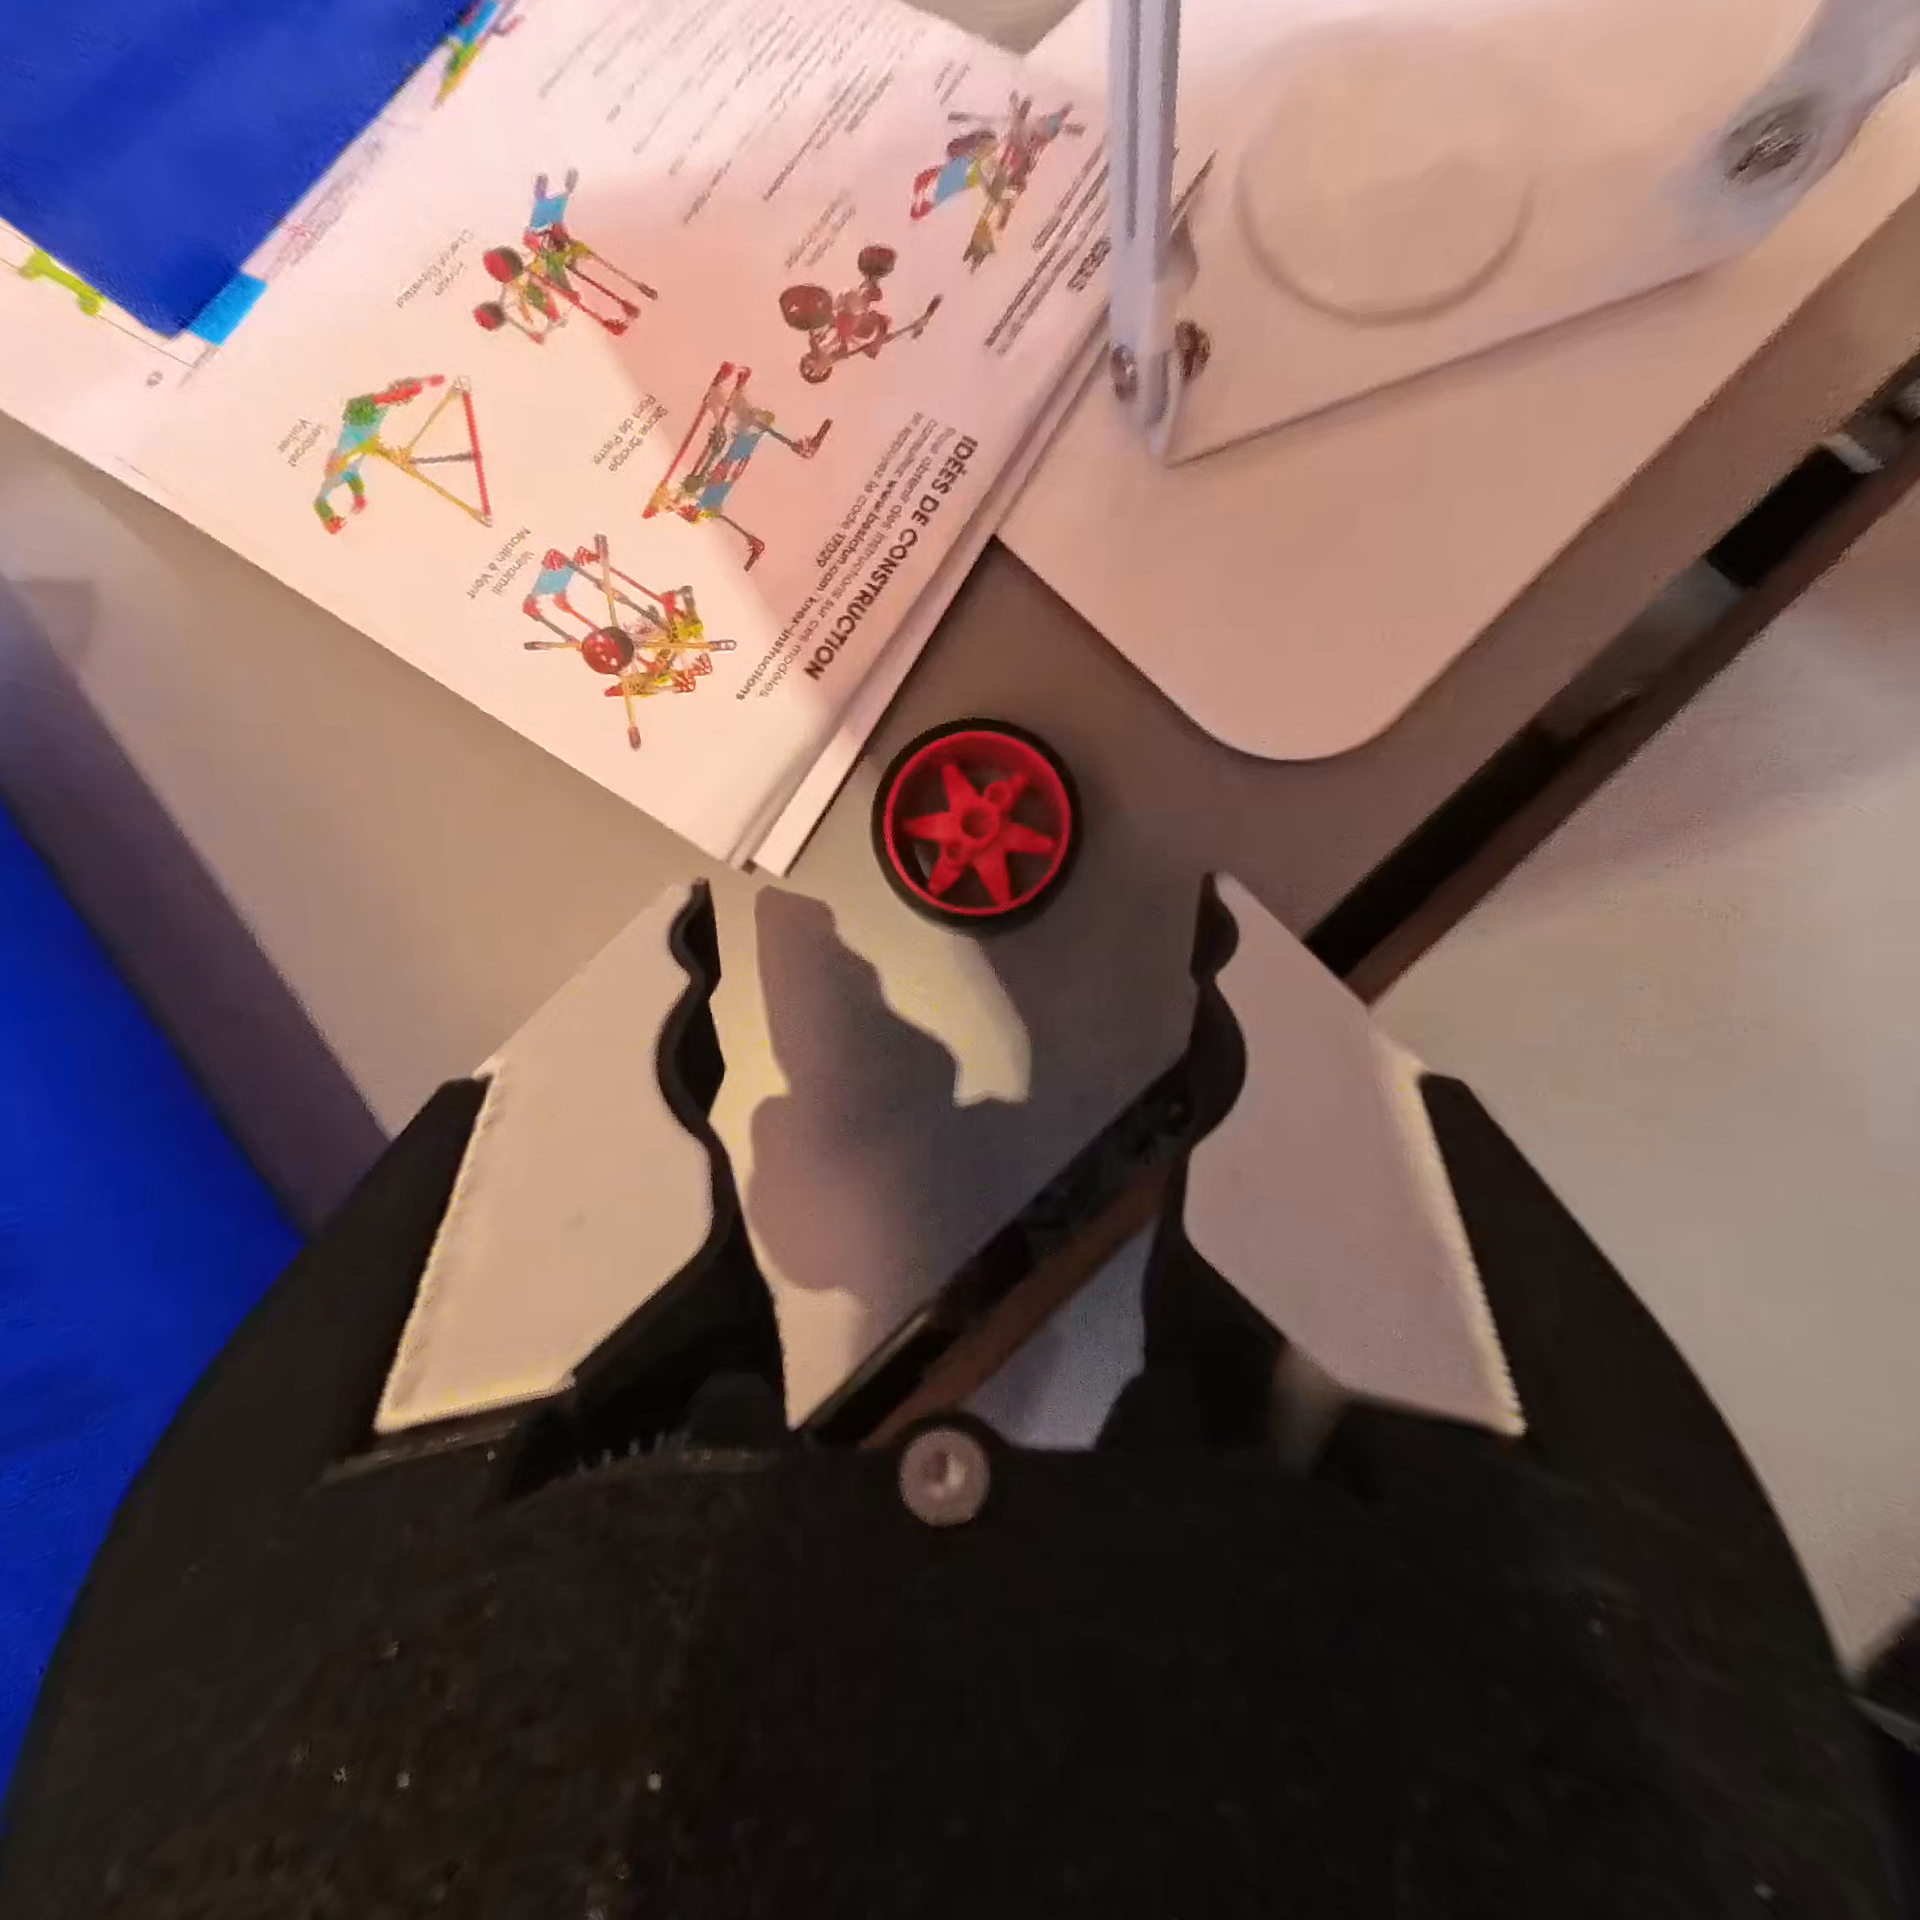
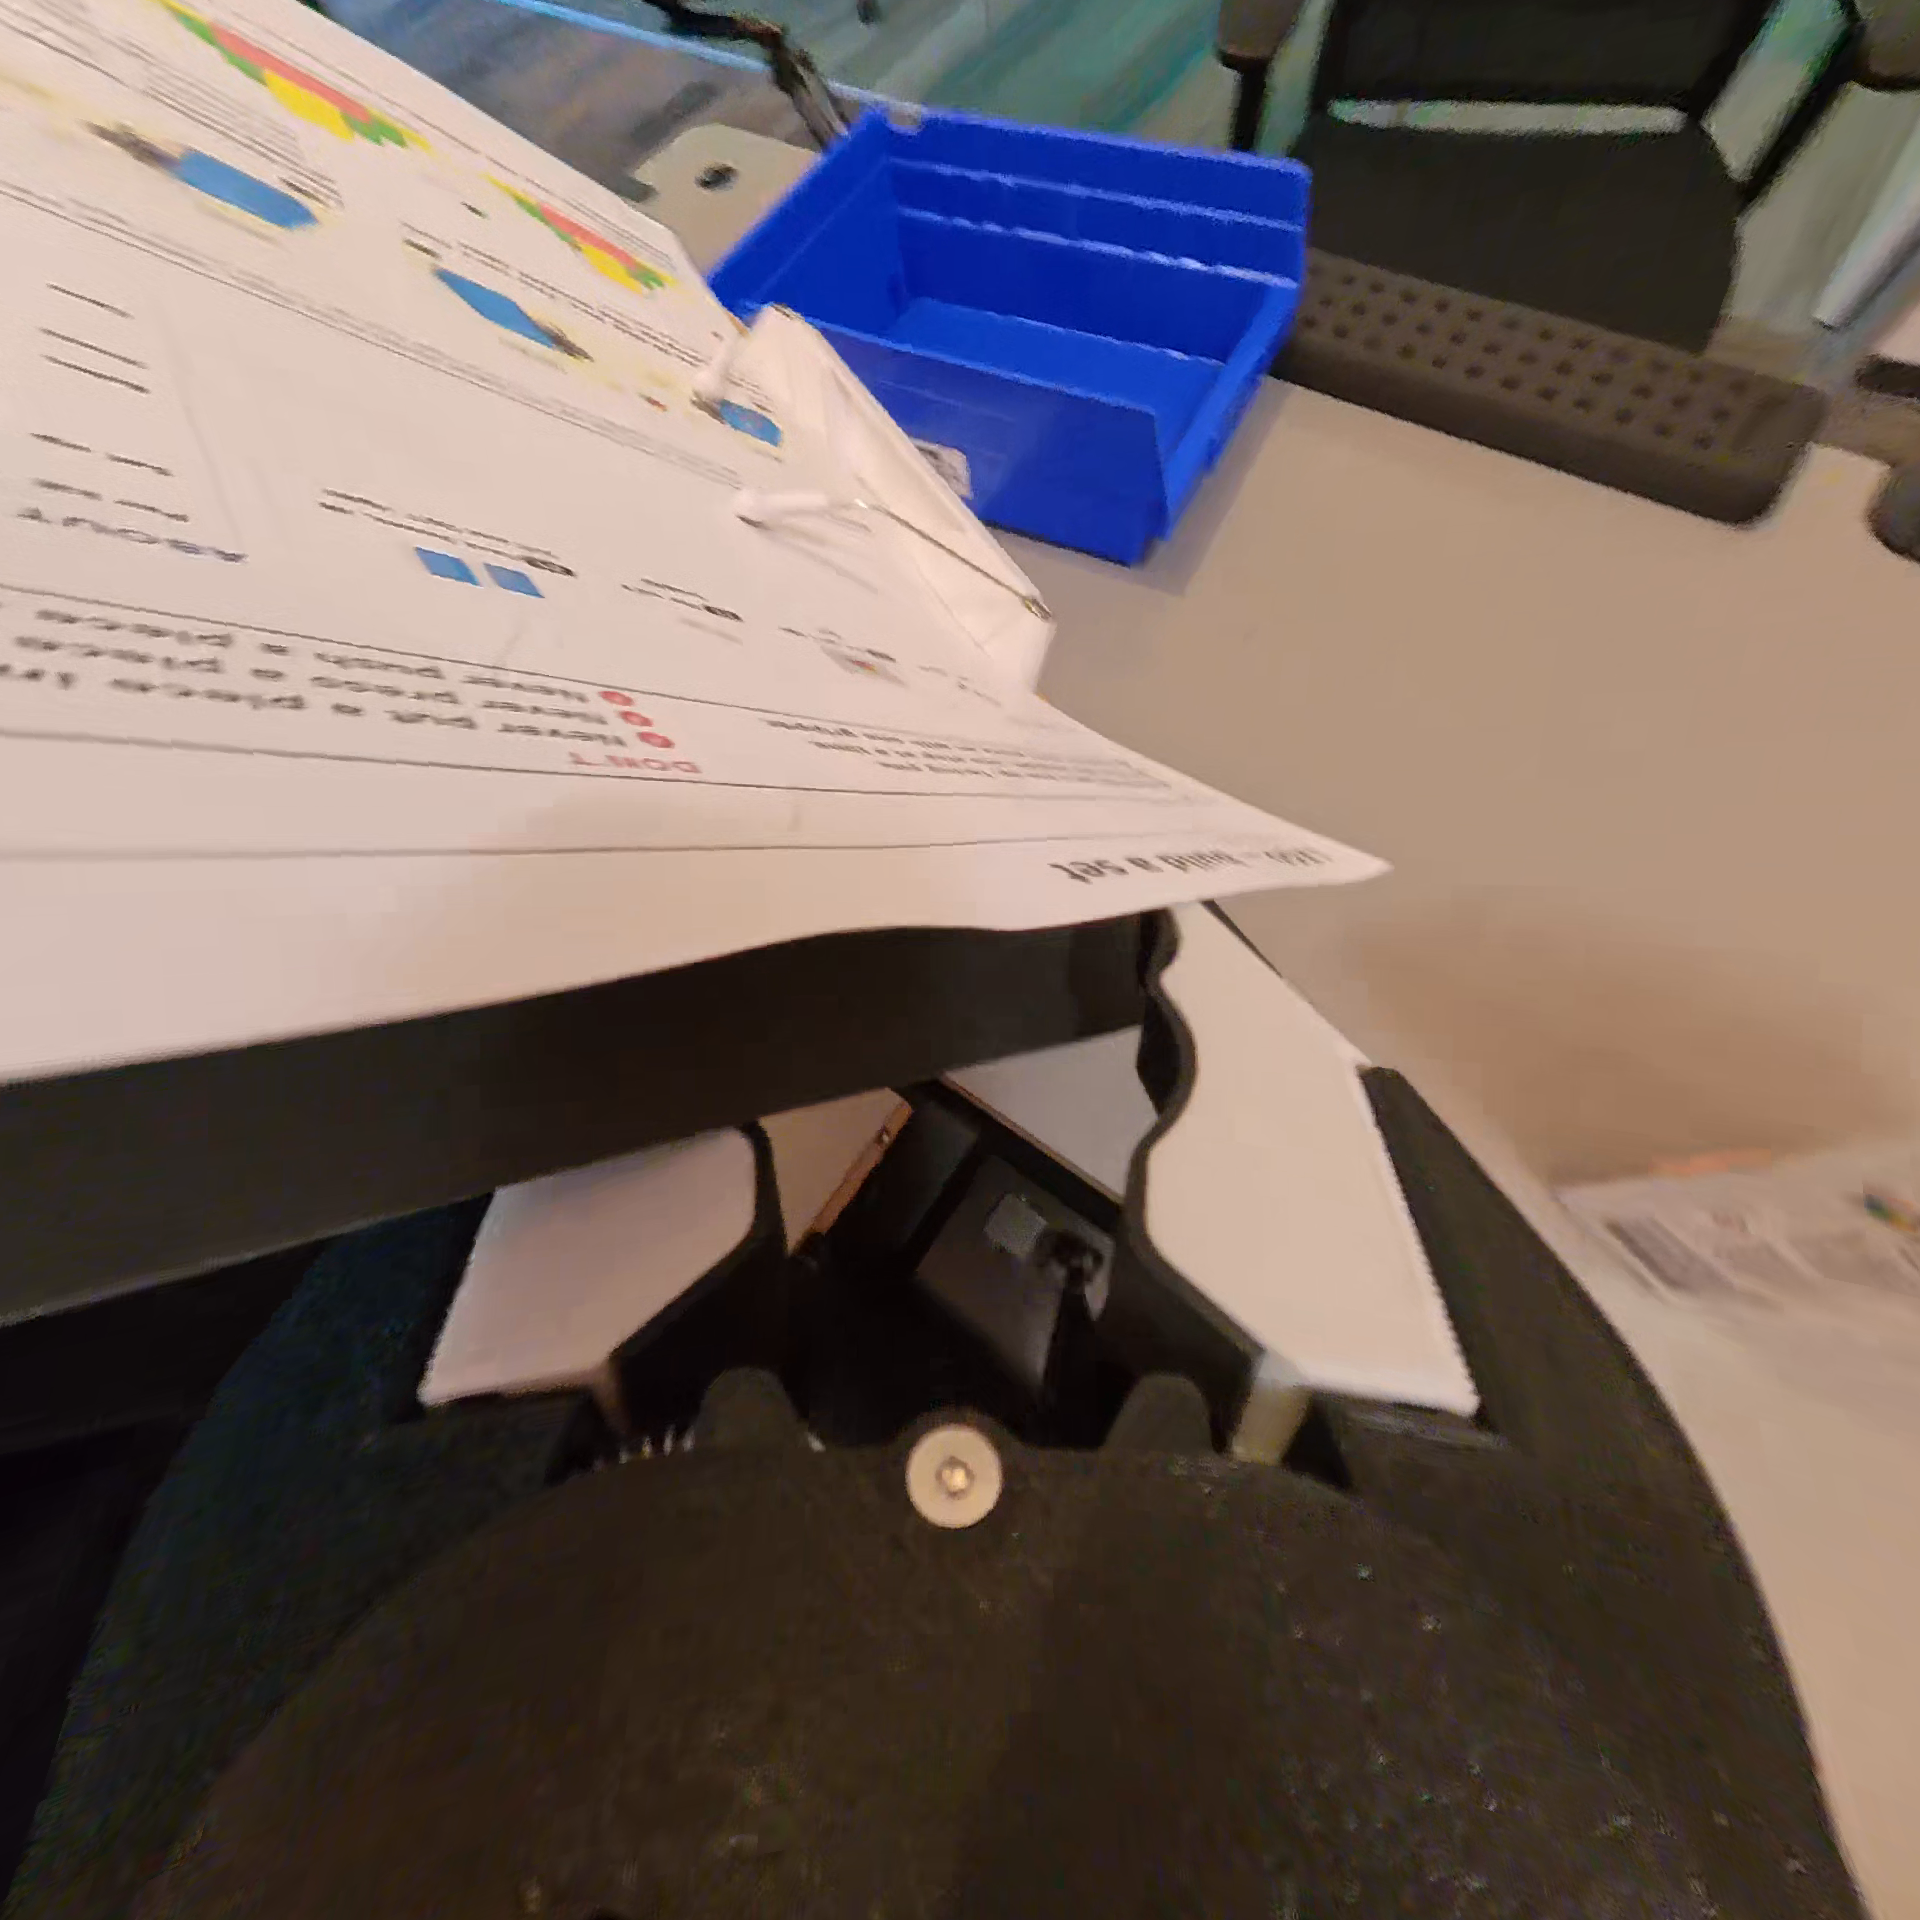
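The left gripper (image 1: 951,914) is seen with its jaws spread wide and nothing held between them; it is poised above the grey table (image 1: 312,707), near the table's edge. A red spoked wheel with a black tyre (image 1: 977,826) lies flat on the table just ahead of the fingertips and apart from them, so no contact is recorded. The wheel is lodged beside the corner of an open instruction booklet (image 1: 644,416) printed with coloured construction models, and near the rounded corner of a white base plate (image 1: 1351,540) from which a pale upright post (image 1: 1138,208) rises. A blue bin (image 1: 135,135) is noted at the upper left. The right gripper (image 2: 1039,935) is largely hidden by a printed sheet (image 2: 416,727) held on a tilted stand; its right finger (image 2: 1278,1143) stands well aside from the partly covered left one, so the jaws are judged parted, and nothing is seen in them. A blue bin (image 2: 1039,343), seemingly bare inside, stands beyond on the table. No piece is in either gripper's hold, and no assembled item is in view.
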{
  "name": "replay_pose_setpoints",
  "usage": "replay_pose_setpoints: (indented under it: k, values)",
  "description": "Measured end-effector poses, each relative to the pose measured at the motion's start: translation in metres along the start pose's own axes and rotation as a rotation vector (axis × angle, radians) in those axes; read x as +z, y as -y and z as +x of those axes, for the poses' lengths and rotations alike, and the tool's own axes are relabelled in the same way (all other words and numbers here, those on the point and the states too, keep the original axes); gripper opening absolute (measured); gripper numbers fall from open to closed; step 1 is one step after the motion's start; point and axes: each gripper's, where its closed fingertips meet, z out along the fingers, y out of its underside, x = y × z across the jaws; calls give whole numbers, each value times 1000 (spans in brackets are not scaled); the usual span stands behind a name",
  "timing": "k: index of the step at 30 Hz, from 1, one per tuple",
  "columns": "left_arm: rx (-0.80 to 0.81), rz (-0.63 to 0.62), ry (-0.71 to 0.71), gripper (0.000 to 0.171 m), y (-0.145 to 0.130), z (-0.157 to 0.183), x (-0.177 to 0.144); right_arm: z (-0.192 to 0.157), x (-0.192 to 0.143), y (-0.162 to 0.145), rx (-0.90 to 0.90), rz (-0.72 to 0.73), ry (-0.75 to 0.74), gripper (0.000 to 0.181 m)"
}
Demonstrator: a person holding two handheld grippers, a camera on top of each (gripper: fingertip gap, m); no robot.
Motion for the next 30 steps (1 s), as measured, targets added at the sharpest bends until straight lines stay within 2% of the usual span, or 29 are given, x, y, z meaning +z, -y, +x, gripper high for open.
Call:
replay_pose_setpoints:
  k: [1, 4, 5, 6, 11, 13, 15, 19, 21, 25, 27, 28, 30]
  values:
    - [21, 2, 28, 85, 1, -2, 6, 2, -3, -5, 28, -7, -36, 71]
    - [16, -6, -17, 66, -1, 4, 23, -6, -18, -15, 135, 31, -105, 70]
    - [17, -10, -14, 50, -3, 2, 26, -11, -23, -21, 174, 38, -130, 70]
    - [24, 2, -14, 45, -2, 2, 29, -19, -27, -27, 210, 50, -144, 69]
    - [73, 89, -95, 44, 3, 12, 19, -76, -28, -84, 357, 10, -180, 62]
    - [79, 125, -130, 44, 0, 17, 2, -115, -16, -103, 442, 13, -124, 58]
    - [73, 226, -247, 44, 6, 37, -28, -165, 9, -112, 544, 11, 5, 58]
    - [347, 327, -264, 44, 12, 71, -91, -250, 73, -94, 696, 3, 234, 59]
    - [469, 380, -283, 44, 19, 92, -119, -272, 101, -80, 765, -6, 325, 60]
    - [674, 424, -329, 44, 21, 129, -149, -293, 123, -47, 902, 74, 509, 59]
    - [760, 447, -347, 44, 23, 144, -157, -294, 126, -46, 910, 79, 507, 53]
    - [783, 459, -364, 44, 24, 152, -160, -294, 125, -44, 896, 93, 512, 47]
    - [841, 473, -410, 44, 24, 171, -165, -294, 119, -41, 880, 117, 527, 18]
